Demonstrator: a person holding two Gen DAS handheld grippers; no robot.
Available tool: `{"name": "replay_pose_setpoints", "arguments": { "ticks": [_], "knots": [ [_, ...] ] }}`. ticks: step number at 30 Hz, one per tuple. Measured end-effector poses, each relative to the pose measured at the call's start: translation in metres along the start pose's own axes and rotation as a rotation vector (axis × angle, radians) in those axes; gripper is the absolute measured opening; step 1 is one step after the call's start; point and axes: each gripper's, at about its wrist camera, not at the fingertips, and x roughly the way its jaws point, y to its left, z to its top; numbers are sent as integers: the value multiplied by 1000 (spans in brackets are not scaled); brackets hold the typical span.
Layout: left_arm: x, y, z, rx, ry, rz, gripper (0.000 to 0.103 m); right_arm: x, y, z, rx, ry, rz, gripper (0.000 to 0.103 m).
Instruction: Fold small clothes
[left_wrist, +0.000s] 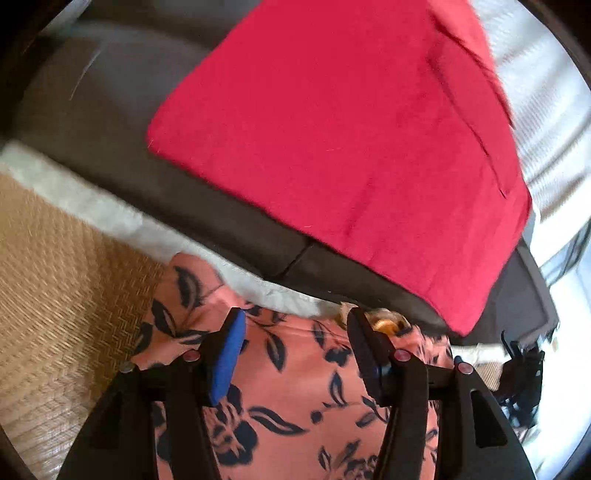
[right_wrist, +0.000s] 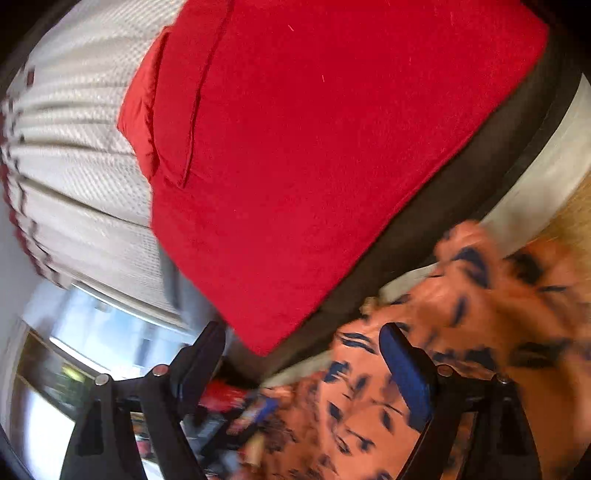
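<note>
Salmon floral garment (left_wrist: 295, 376) lies under both your grippers, just off the sofa's front edge.
Your left gripper (left_wrist: 295, 332) gapes about halfway over it, gripping nothing; your right gripper (right_wrist: 303, 343) stands wide, cloth beneath, unclamped.

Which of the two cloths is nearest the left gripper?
The peach floral cloth, which lies right under the open left gripper. The plain red cloth lies flat farther off, on the dark cushion.

Black tongs (left_wrist: 295, 332) — blue pads (left_wrist: 227, 360), red-capped screws (left_wrist: 402, 355).
</note>
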Motion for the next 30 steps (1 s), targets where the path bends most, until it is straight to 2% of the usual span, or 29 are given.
{"name": "replay_pose_setpoints", "arguments": {
  "ticks": [2, 3, 6, 10, 13, 15, 17, 19, 23, 30],
  "knots": [
    [-7, -21, -7, 78, 10, 11, 60, -17, 11, -4, -71, -9, -92, 79],
    [-10, -35, -15, 134, 16, 17, 63, -25, 19, -11, -126, -7, -183, 78],
    [-8, -67, -45, 248, 55, 31, 66, -33, 27, -26, -214, 18, -352, 73],
    [3, -91, -90, 340, 140, 61, 67, -45, 22, -67, -339, 65, -611, 73],
    [8, -92, -114, 371, 180, 134, 68, -44, 20, -88, -401, 94, -704, 72],
    [19, -91, -131, 403, 202, 215, 68, -39, 14, -99, -434, 121, -761, 72],
    [26, -88, -145, 436, 221, 261, 68, -37, 10, -111, -520, 124, -792, 72],
    [23, -85, -153, 473, 204, 279, 69, -37, 10, -120, -578, 146, -818, 73],
    [5, -69, -160, 419, 205, 260, 69, -51, 5, -130, -541, 152, -791, 73],
    [-17, -58, -179, 390, 206, 261, 69, -67, -1, -147, -549, 178, -797, 73]
  ]
}}
